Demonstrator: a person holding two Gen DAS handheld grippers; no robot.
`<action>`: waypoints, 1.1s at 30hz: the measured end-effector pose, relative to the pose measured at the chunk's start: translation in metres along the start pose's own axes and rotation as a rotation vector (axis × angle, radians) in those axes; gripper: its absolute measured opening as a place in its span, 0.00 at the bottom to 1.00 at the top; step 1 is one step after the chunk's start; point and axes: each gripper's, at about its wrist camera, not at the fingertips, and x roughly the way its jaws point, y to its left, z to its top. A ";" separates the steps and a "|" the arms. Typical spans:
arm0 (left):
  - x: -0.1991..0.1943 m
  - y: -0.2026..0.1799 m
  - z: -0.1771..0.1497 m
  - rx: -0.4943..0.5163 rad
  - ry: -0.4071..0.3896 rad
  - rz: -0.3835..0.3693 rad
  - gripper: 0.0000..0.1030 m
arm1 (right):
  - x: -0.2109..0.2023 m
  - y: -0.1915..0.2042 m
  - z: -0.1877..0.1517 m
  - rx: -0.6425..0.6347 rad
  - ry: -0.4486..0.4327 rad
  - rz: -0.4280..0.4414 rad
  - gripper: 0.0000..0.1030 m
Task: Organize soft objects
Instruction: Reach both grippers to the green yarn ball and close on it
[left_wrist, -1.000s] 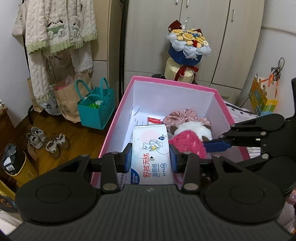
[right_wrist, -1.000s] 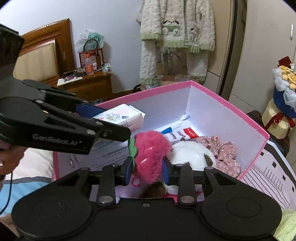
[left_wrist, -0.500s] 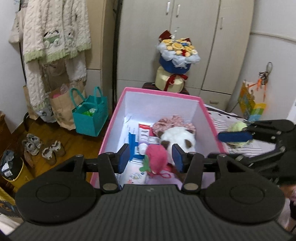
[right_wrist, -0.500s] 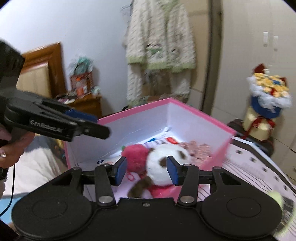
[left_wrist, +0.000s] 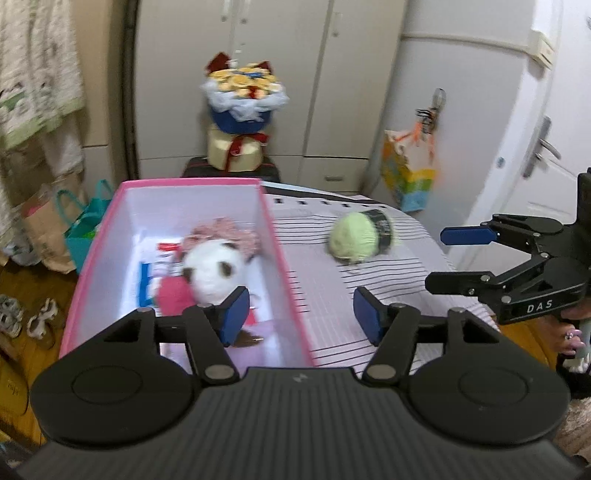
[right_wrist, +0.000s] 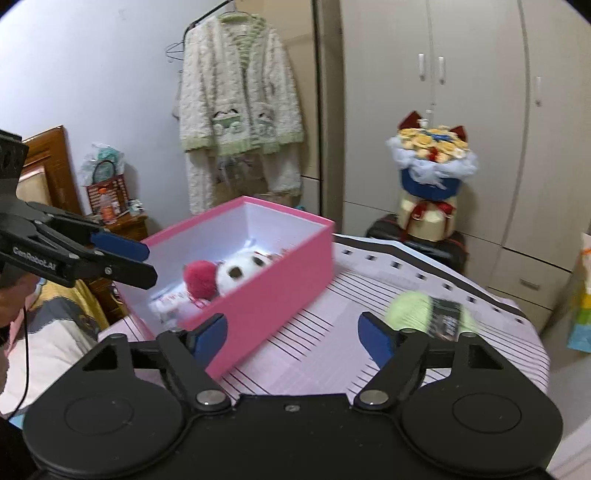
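Note:
A pink box (left_wrist: 284, 295) with white inside stands on a striped cloth. In it lie a white panda plush (left_wrist: 212, 267), a pink strawberry plush (left_wrist: 173, 293), a floral scrunchie (left_wrist: 221, 230) and flat packs. A green yarn ball with a dark label (left_wrist: 356, 238) lies on the cloth right of the box; it also shows in the right wrist view (right_wrist: 428, 312). My left gripper (left_wrist: 301, 319) is open and empty above the box's near right wall. My right gripper (right_wrist: 291, 336) is open and empty, near the box's corner (right_wrist: 295, 284), with the yarn ahead to its right.
The striped cloth (left_wrist: 332, 288) covers a table that ends at the right. A flower bouquet (left_wrist: 242, 110) stands on a dark case by the wardrobe. A teal bag (left_wrist: 85, 225) and shoes are on the floor at left. A colourful bag (left_wrist: 406, 181) hangs by the door.
My left gripper let go of the tissue pack and my right let go of the strawberry plush into the box. Both opened, pulled back and swung right toward the yarn.

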 end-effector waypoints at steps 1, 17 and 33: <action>0.003 -0.007 0.001 0.010 0.002 -0.012 0.61 | -0.004 -0.005 -0.004 0.003 -0.001 -0.011 0.85; 0.096 -0.081 0.045 -0.075 -0.080 -0.100 0.75 | -0.011 -0.065 -0.035 0.016 -0.066 -0.094 0.93; 0.226 -0.080 0.030 -0.165 -0.129 0.116 0.77 | 0.089 -0.153 -0.053 0.097 -0.076 -0.066 0.95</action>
